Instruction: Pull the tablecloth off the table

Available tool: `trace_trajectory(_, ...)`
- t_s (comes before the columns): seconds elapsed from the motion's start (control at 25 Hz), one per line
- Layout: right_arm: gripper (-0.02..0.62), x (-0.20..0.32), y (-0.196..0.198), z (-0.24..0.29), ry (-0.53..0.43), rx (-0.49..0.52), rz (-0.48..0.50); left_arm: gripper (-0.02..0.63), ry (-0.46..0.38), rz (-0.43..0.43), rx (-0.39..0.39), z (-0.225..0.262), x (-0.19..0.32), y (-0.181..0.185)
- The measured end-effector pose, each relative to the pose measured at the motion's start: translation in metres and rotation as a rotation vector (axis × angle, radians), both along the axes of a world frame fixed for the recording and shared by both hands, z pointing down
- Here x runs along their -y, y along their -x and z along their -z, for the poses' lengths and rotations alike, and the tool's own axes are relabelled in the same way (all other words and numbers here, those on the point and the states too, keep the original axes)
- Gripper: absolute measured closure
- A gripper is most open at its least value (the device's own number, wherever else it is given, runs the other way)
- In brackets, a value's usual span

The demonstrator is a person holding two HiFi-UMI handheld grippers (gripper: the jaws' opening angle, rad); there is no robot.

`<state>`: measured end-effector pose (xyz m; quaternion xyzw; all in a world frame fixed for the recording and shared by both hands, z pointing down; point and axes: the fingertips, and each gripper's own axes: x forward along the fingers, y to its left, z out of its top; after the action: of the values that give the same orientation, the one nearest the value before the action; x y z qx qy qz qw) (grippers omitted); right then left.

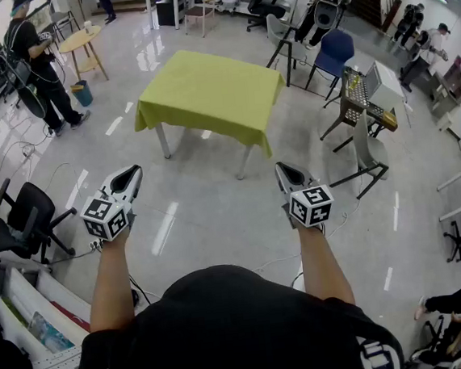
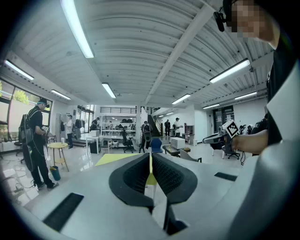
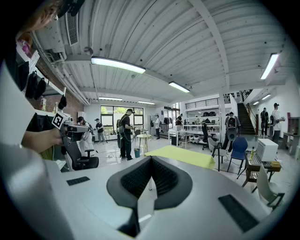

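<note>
A yellow-green tablecloth [image 1: 210, 95] covers a small table with white legs [image 1: 162, 141] in the middle of a glossy floor. It also shows as a yellow sheet [image 2: 115, 158] ahead of the left gripper and as a yellow sheet [image 3: 185, 155] ahead of the right gripper. My left gripper [image 1: 133, 176] and right gripper [image 1: 281, 172] are held out at waist height, well short of the table, pointing toward it. Both are shut with nothing between their jaws.
A blue chair [image 1: 331, 52] and a grey chair [image 1: 367, 152] stand right of the table, next to a cart with boxes [image 1: 365, 94]. A black office chair [image 1: 26, 217] is at my left. A person [image 1: 37, 68] stands by a round wooden stool [image 1: 83, 46].
</note>
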<state>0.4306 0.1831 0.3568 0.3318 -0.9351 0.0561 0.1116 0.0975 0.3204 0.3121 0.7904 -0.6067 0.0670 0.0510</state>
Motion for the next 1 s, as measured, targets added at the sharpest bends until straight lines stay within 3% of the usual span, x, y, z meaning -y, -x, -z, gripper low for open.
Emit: trace_trajectory(1.0,0.578,0.006,-0.005,-0.003,0.031,0.031,0.016,0.578,0.015,0.075,-0.018,-0.005,-0.013,0.001)
